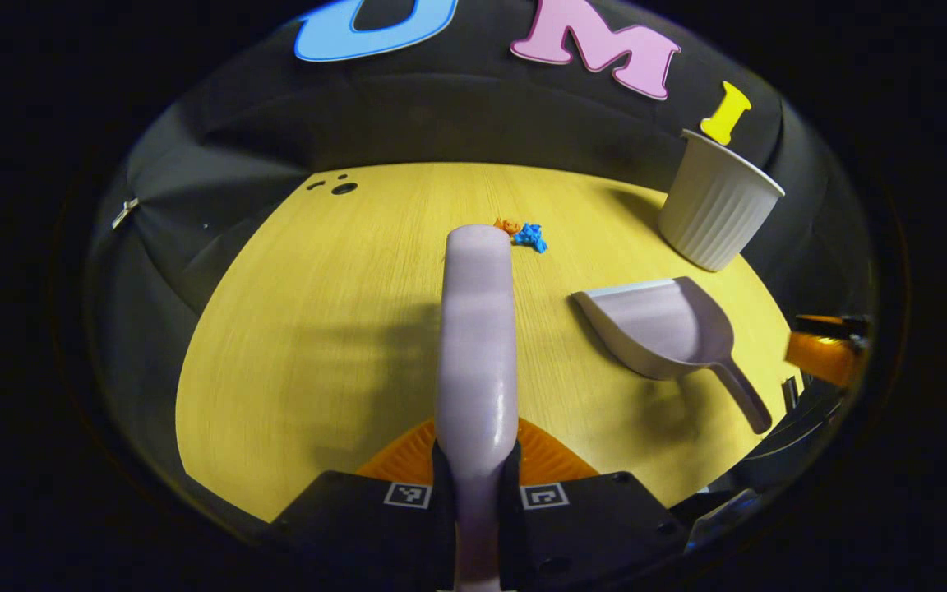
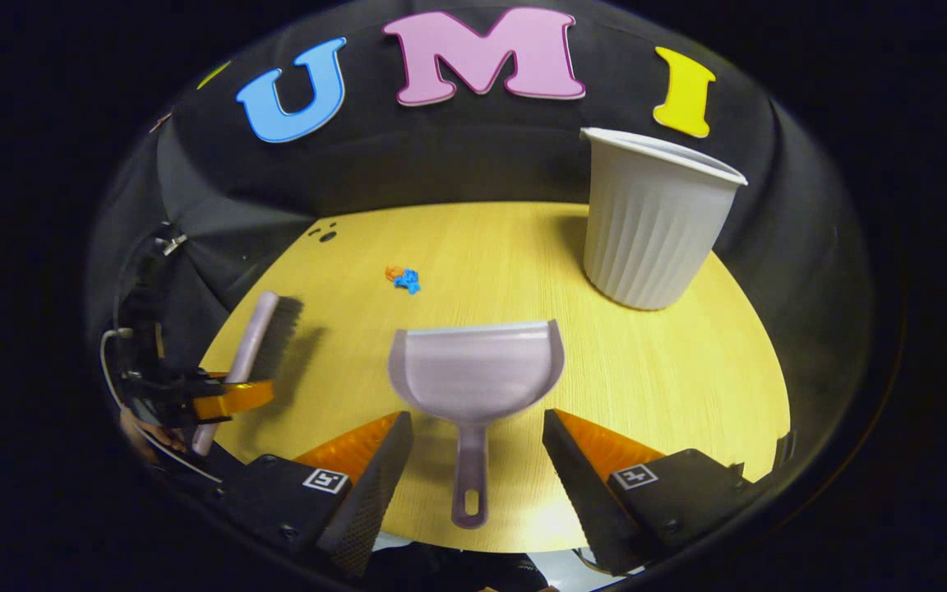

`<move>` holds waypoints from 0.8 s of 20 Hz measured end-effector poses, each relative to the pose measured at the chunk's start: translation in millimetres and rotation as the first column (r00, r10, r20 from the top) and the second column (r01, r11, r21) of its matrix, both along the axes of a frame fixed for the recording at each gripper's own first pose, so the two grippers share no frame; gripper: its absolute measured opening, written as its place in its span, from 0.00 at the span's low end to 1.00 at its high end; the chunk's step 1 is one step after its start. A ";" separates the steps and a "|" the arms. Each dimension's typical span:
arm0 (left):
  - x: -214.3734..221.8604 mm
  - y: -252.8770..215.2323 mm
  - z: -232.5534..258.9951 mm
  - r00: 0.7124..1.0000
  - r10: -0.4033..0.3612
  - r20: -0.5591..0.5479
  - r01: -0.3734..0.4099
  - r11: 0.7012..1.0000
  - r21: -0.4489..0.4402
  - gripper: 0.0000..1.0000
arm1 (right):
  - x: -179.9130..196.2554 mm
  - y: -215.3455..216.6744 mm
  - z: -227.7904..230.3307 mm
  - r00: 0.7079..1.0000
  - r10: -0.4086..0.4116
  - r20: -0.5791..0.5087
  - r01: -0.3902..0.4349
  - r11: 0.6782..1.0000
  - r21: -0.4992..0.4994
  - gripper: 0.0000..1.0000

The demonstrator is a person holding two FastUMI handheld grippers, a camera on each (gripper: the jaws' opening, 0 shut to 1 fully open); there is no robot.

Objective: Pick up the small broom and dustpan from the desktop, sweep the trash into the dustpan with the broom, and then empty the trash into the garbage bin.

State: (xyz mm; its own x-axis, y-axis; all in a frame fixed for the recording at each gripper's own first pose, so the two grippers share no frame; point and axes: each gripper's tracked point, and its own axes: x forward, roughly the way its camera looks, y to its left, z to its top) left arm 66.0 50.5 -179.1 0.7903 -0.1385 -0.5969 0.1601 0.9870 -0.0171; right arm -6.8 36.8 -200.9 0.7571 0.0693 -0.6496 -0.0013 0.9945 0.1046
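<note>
My left gripper (image 1: 476, 469) is shut on the handle of the small lilac broom (image 1: 478, 329), which points away over the yellow desktop (image 1: 317, 329). From the right gripper view the same broom (image 2: 251, 345) is lifted at the far left, bristles to the right, with the left gripper (image 2: 219, 399) on it. The lilac dustpan (image 2: 473, 374) lies flat on the desktop (image 2: 671, 370), its handle (image 2: 469, 477) between the open fingers of my right gripper (image 2: 473, 460), untouched. Blue and orange trash scraps (image 2: 404, 278) lie further back; in the left gripper view the trash (image 1: 523, 233) sits just past the broom's tip.
A white ribbed garbage bin (image 2: 650, 222) stands at the back right of the desktop, also the bin (image 1: 716, 205) in the left gripper view. Small dark holes (image 2: 325, 234) mark the far left of the tabletop. The black cloth wall closes the back.
</note>
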 end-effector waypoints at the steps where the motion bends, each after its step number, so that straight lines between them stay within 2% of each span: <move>1: -6.8 1.9 3.9 1.000 0.011 0.003 -0.011 1.000 -0.012 0.25 | 2.6 0.5 -12.2 0.999 -0.004 -0.033 0.004 1.000 -0.001 0.99; 7: -34.2 17.5 9.0 0.997 0.080 -0.002 -0.080 0.996 -0.040 0.25 | 2.1 11.0 -76.7 0.978 0.002 -0.210 -0.007 1.000 -0.025 0.99; 11: -45.5 27.0 2.5 0.992 0.122 -0.026 -0.123 0.992 -0.040 0.27 | 11.0 9.5 -107.2 0.949 -0.038 -0.312 0.022 0.998 -0.055 0.98; 15: -49.6 32.6 2.8 0.987 0.154 -0.035 -0.156 0.987 -0.047 0.25 | 20.5 4.1 -123.5 0.929 -0.051 -0.366 0.023 0.997 -0.078 0.85; 16: -49.0 33.7 3.2 0.987 0.160 -0.034 -0.161 0.986 -0.045 0.25 | 24.3 4.8 -122.6 0.932 -0.054 -0.359 0.030 0.997 -0.073 0.73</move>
State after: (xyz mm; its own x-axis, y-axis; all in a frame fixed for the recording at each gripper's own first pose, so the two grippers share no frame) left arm 17.0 84.3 -175.9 0.7864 -0.0404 -0.6164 -0.0013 0.9977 -0.0671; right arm 17.4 41.6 -323.5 0.4729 -0.0088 -0.8810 0.0660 0.9975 0.0254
